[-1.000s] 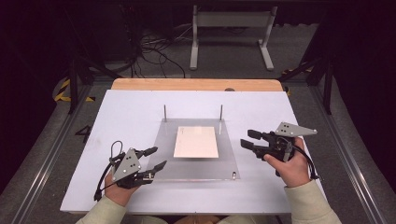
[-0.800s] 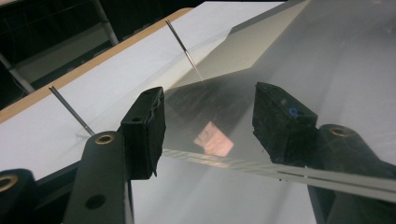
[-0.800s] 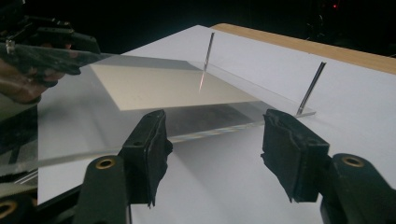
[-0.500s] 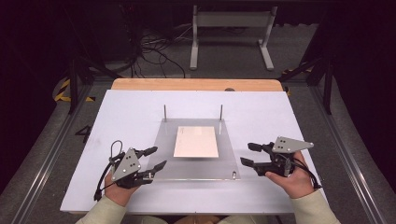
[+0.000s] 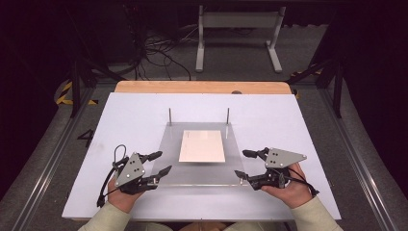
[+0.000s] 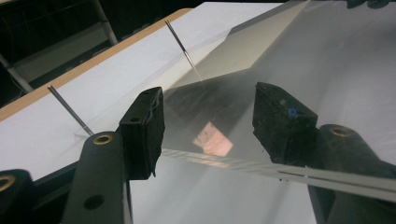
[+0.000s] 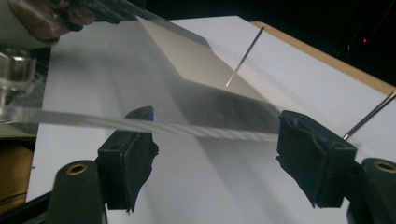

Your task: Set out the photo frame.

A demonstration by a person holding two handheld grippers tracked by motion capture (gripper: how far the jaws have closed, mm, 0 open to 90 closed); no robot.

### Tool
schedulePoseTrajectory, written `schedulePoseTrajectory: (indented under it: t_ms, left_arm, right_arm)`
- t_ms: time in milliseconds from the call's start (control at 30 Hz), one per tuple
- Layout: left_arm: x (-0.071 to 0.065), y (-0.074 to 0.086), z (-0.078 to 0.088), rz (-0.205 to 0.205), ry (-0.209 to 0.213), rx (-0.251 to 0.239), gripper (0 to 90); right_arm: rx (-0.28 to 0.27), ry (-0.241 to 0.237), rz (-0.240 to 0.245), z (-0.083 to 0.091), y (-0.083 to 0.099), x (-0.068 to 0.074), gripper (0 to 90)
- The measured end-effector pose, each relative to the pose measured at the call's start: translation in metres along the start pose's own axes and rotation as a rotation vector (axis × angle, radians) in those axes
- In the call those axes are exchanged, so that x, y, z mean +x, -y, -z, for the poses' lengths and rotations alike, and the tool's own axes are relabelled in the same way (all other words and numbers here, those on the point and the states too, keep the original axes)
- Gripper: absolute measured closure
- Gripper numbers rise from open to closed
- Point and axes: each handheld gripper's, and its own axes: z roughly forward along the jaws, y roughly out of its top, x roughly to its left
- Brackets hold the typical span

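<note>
Left gripper [image 5: 160, 162], matte black jaws standing wide at the clear acrylic plate's [image 5: 202, 175] eight-o'clock corner; plate, smooth, rectangular, mid-table, bearing a pale card [image 5: 202, 146], two thin metal pins [image 5: 170, 116] at twelve; right gripper [image 5: 244, 164], jaws just opening, wide, at four o'clock.

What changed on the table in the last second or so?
The right gripper came nearer the person, down to the clear plate's right edge, its jaws just opening, holding nothing. The left gripper, the plate and the pale sheet stayed put.
</note>
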Motion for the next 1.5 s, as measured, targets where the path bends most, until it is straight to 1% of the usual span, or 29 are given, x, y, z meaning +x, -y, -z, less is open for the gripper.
schedulePoseTrajectory:
  t_ms: [67,133,200,233,333,367,400,467,533,600,700,767,800,933,1000,1033,1067,1100,1133,1200,1233,1300,1367,1467,1500]
  left_arm:
    - [0.000,0.000,0.000,0.003,0.002,0.001,43.2]
    - [0.000,-0.001,0.000,0.007,0.001,-0.003,42.9]
    - [0.000,-0.001,-0.001,0.018,0.004,-0.007,42.8]
    - [0.000,-0.001,-0.001,0.015,0.002,-0.008,42.8]
    - [0.001,-0.002,-0.001,0.016,0.004,-0.007,42.8]
    - [0.001,-0.002,-0.001,0.016,0.004,-0.007,42.8]
    - [0.001,-0.002,-0.001,0.026,0.001,-0.017,42.9]
    - [0.001,-0.003,-0.001,0.028,0.000,-0.021,43.1]
    - [0.002,-0.004,-0.001,0.034,-0.002,-0.023,44.2]
    - [0.001,-0.008,0.000,0.008,-0.024,-0.015,46.5]
    - [0.001,-0.011,0.001,-0.007,-0.041,-0.012,48.8]
    - [0.001,-0.014,0.002,-0.014,-0.061,-0.017,49.8]
    - [0.001,-0.017,0.003,-0.016,-0.070,-0.023,50.1]
    - [0.004,-0.028,0.004,-0.010,-0.084,-0.057,51.4]
    - [0.006,-0.038,0.005,-0.010,-0.090,-0.087,52.0]
    - [0.006,-0.043,0.005,-0.006,-0.097,-0.100,52.5]
    - [0.007,-0.046,0.006,-0.012,-0.099,-0.104,53.0]
    - [0.007,-0.046,0.006,-0.012,-0.099,-0.104,53.7]
    - [0.006,-0.052,0.007,-0.019,-0.110,-0.115,54.5]
    - [0.005,-0.055,0.007,-0.023,-0.117,-0.121,55.7]
    - [0.005,-0.058,0.007,-0.030,-0.127,-0.124,55.7]
    - [0.003,-0.065,0.009,-0.055,-0.149,-0.129,56.9]
    - [0.001,-0.072,0.011,-0.062,-0.163,-0.146,58.0]
    - [-0.002,-0.081,0.013,-0.072,-0.181,-0.165,59.0]
    - [-0.002,-0.083,0.013,-0.073,-0.184,-0.173,59.2]
  right_arm:
    - [-0.021,0.002,0.033,-0.004,-0.003,0.002,26.6]
    - [-0.025,0.012,0.042,-0.007,-0.005,0.003,26.5]
    - [-0.041,0.014,0.043,-0.011,-0.005,0.002,27.6]
    - [-0.044,0.014,0.049,-0.013,-0.005,0.001,28.3]
    - [-0.055,0.003,0.069,-0.019,-0.006,0.001,35.9]
    - [-0.058,0.001,0.079,-0.021,-0.007,0.001,40.6]
    - [-0.061,-0.001,0.095,-0.023,-0.008,0.002,45.3]
    - [-0.067,0.004,0.101,-0.024,-0.008,0.003,47.0]
    - [-0.101,0.012,0.107,-0.025,-0.010,0.004,51.6]
    - [-0.110,0.016,0.101,-0.025,-0.011,0.004,52.5]
    - [-0.106,0.027,0.108,-0.024,-0.014,0.004,54.6]
    - [-0.103,0.038,0.110,-0.024,-0.016,0.004,55.6]
    - [-0.106,0.045,0.114,-0.024,-0.018,0.004,55.9]
    - [-0.134,0.082,0.125,-0.019,-0.027,0.001,56.5]
    - [-0.149,0.105,0.131,-0.015,-0.033,-0.001,56.5]
    - [-0.166,0.121,0.135,-0.012,-0.038,-0.002,56.6]
    - [-0.171,0.131,0.139,-0.009,-0.041,-0.003,56.8]
    - [-0.176,0.143,0.145,-0.007,-0.044,-0.003,56.9]
    - [-0.182,0.155,0.152,-0.005,-0.046,-0.004,57.0]
    - [-0.190,0.173,0.163,-0.001,-0.051,-0.004,57.1]
    - [-0.190,0.173,0.163,-0.001,-0.051,-0.004,57.1]
    - [-0.204,0.198,0.178,0.003,-0.055,-0.003,57.3]
    - [-0.212,0.231,0.201,0.008,-0.060,-0.001,57.5]
    - [-0.225,0.265,0.221,0.014,-0.067,0.001,57.7]
    - [-0.230,0.272,0.221,0.016,-0.069,0.002,57.6]
